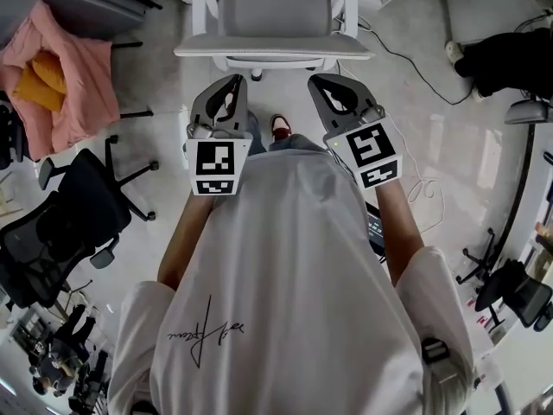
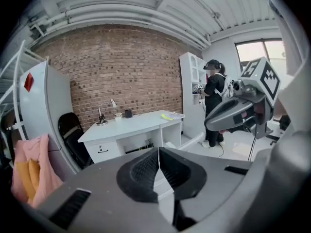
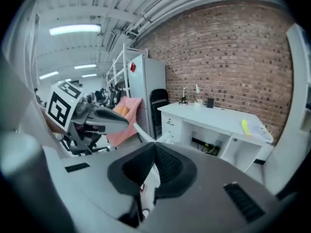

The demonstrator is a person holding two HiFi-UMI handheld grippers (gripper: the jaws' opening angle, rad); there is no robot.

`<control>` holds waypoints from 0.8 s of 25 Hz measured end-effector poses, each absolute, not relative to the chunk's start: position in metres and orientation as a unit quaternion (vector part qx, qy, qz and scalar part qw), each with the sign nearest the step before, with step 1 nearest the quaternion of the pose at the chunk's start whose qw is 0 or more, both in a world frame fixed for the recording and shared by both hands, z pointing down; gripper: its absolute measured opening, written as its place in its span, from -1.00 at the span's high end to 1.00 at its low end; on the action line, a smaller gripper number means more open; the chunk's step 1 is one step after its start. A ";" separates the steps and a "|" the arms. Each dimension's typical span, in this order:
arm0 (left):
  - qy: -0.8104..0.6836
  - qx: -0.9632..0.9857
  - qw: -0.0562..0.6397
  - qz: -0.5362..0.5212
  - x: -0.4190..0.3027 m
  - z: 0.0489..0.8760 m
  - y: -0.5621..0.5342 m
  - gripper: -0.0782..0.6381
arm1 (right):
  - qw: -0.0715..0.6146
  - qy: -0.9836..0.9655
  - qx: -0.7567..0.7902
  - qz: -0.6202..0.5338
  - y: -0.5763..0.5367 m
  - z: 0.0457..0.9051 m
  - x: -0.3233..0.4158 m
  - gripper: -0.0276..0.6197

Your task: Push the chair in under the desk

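Looking down from the head view, the chair (image 1: 275,15) sat right in front of the person, a white-framed one with grey padding, its back turned toward them. Both grippers were held out low behind it. The left gripper (image 1: 235,80) pointed at the left part of the backrest's lower edge and the right gripper (image 1: 321,82) at the right part, tips just beside the white frame. Honestly couldn't tell if either tip was actually touching it.

Each gripper's own view showed its jaws pressed fully together, dark pads meeting in a thin seam, with nothing pinched between them. So both were clenched and empty, not grabbing the chair.

The desk (image 2: 131,125) was ahead of them, white, standing against a brick wall (image 2: 121,67), with the opening underneath facing the grippers. A small desk lamp (image 2: 104,111) and a yellow thing (image 2: 167,116) sat on top of it. The head view didn't really show the desk, so how close the chair stood to it I couldn't say.

Other stuff around: a pink cloth (image 1: 60,67) draped over something at the person's left, a black office chair (image 1: 78,206) on the floor nearer on that same side, a tall white cabinet (image 2: 192,91) right of the desk, and another person in black (image 2: 214,96) standing next to it.
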State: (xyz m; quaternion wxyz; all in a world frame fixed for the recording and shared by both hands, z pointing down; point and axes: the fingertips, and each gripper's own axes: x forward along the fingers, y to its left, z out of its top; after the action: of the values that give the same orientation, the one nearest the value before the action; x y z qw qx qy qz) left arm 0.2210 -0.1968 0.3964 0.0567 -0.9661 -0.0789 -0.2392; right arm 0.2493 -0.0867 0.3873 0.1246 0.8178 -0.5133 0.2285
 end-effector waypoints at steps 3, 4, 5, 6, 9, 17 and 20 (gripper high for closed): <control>-0.078 -0.972 0.025 -0.221 0.215 0.382 -0.199 0.76 | 0.063 -0.537 0.807 0.237 -0.087 0.378 0.239 0.83; -0.078 -0.973 0.013 -0.217 0.212 0.379 -0.198 0.76 | 0.051 -0.538 0.807 0.238 -0.085 0.376 0.237 0.83; -0.079 -0.973 0.001 -0.215 0.210 0.376 -0.197 0.76 | 0.043 -0.539 0.807 0.237 -0.083 0.374 0.235 0.83; -0.079 -0.974 -0.009 -0.214 0.207 0.374 -0.196 0.76 | 0.035 -0.539 0.808 0.235 -0.081 0.372 0.234 0.83; -0.073 -0.974 -0.028 -0.214 0.200 0.371 -0.193 0.76 | 0.016 -0.540 0.810 0.228 -0.077 0.366 0.229 0.83; -0.052 -0.978 -0.039 -0.200 0.197 0.361 -0.194 0.77 | 0.030 -0.493 0.842 0.218 -0.066 0.358 0.233 0.83; -0.053 -0.976 -0.037 -0.207 0.195 0.363 -0.194 0.76 | 0.039 -0.476 0.850 0.223 -0.068 0.359 0.233 0.83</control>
State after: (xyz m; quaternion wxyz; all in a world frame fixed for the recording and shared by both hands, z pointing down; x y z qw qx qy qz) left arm 0.1949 -0.1941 0.3626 -0.0365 -0.9763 -0.0528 -0.2065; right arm 0.2331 -0.0682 0.3593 0.0394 0.8497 -0.4760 0.2232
